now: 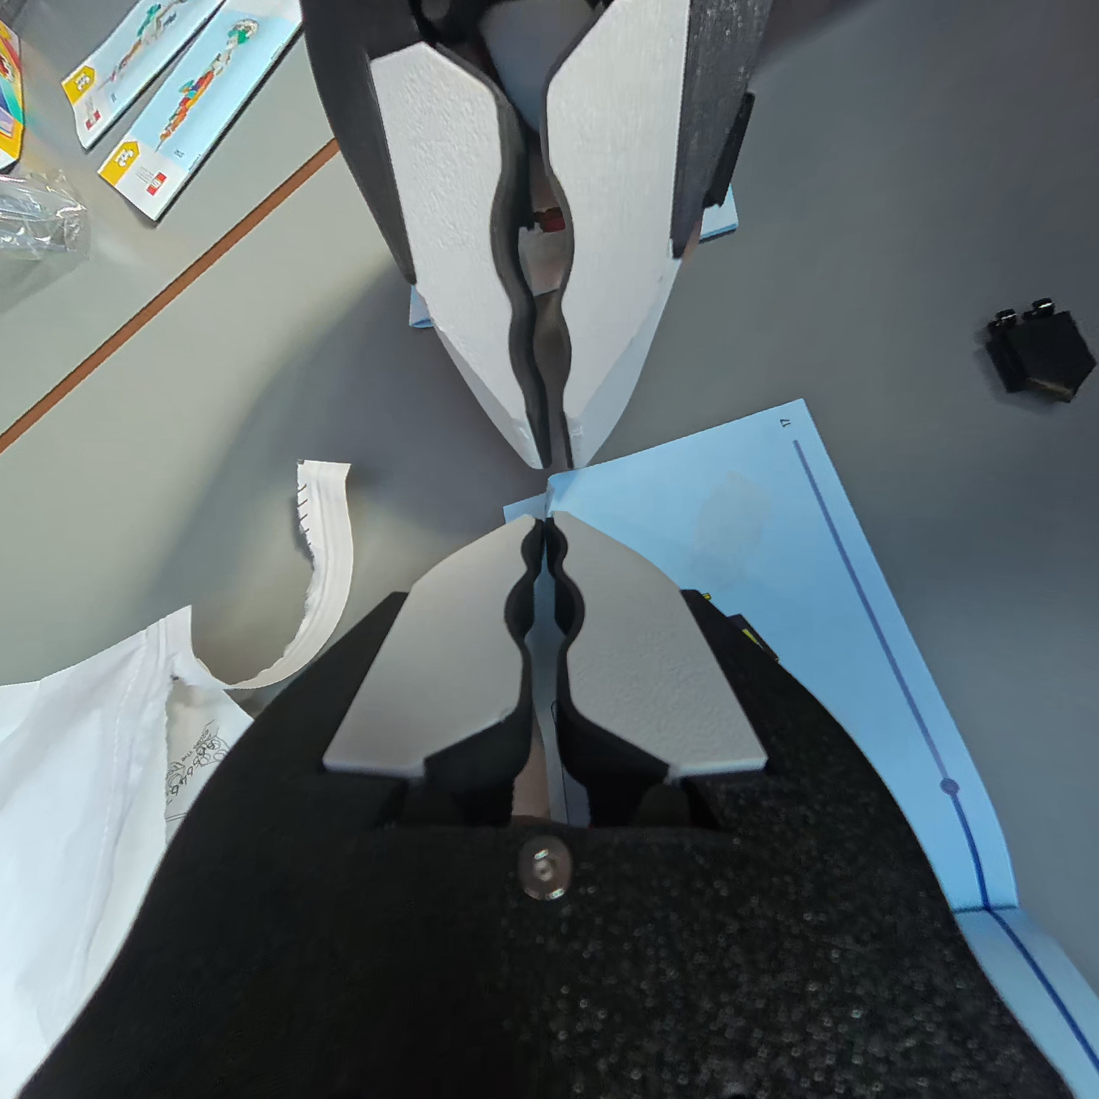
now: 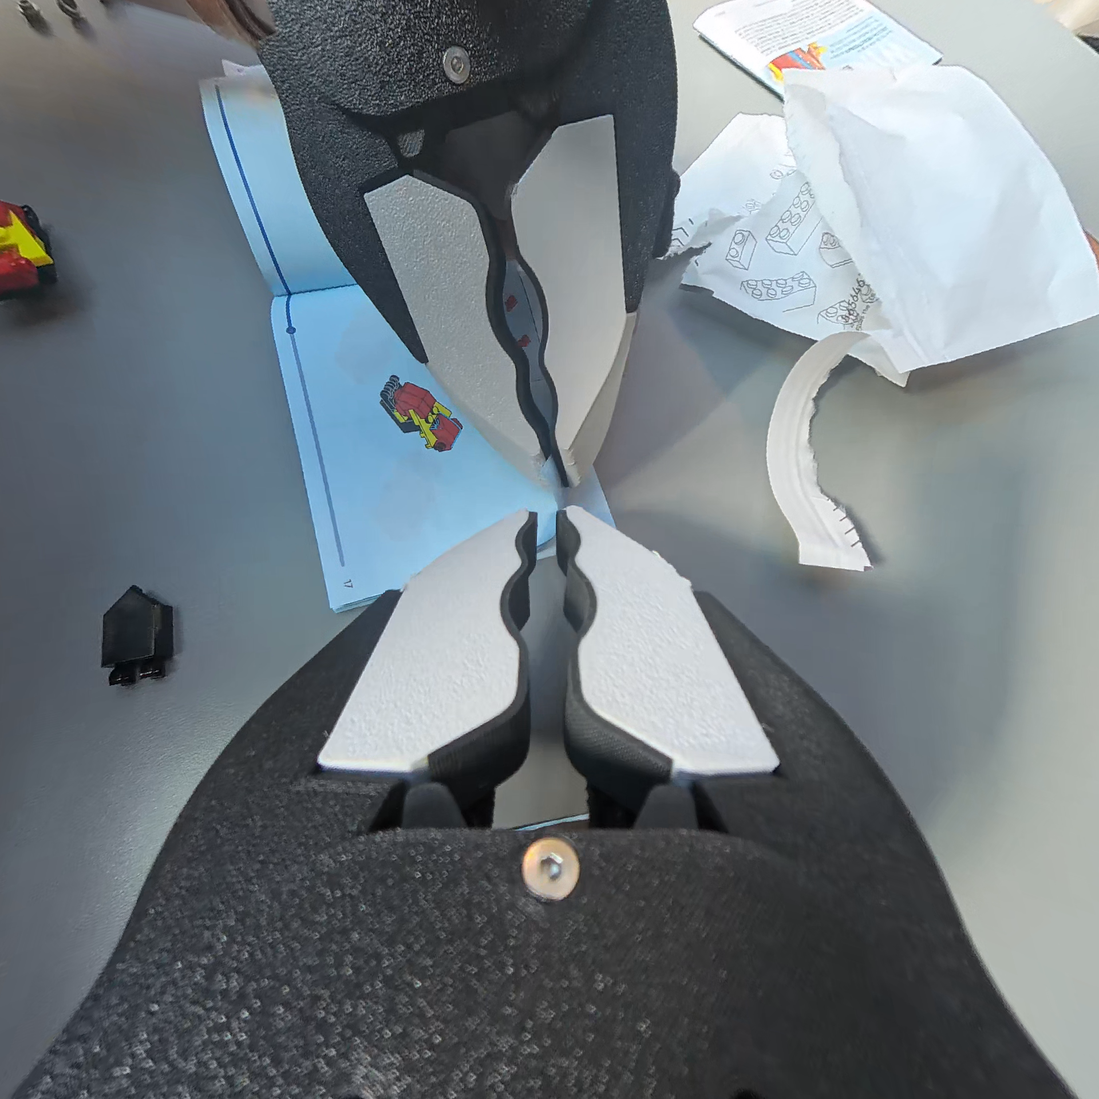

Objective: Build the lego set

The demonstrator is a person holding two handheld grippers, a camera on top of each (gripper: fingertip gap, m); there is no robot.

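Note:
A light blue instruction booklet [image 1: 743,535] lies open on the grey table. My left gripper [image 1: 544,520] is shut on the corner of its top page, and the page edge runs down between the pads. In the right wrist view this gripper [image 2: 556,470] comes in from the top and pinches the same page corner of the booklet [image 2: 369,487]. My right gripper [image 2: 547,514] faces it tip to tip. Its pads stand slightly apart, with bare table showing between them. It also shows at the top of the left wrist view [image 1: 556,461].
A black brick piece [image 1: 1038,363] [image 2: 137,639] lies beside the booklet. A red and yellow model [image 2: 24,250] sits at the far left. A torn white paper bag [image 2: 892,208] and a torn strip [image 2: 803,464] lie to the right. More booklets [image 1: 166,101] lie near the table's brown edge [image 1: 178,291]. My two grippers' fingertips are within a few centimetres of each other. The black brick piece [image 1: 1038,363] is about equally far from each gripper, around 12 centimeters. The right camera catches it too, in the right wrist view [image 2: 141,614].

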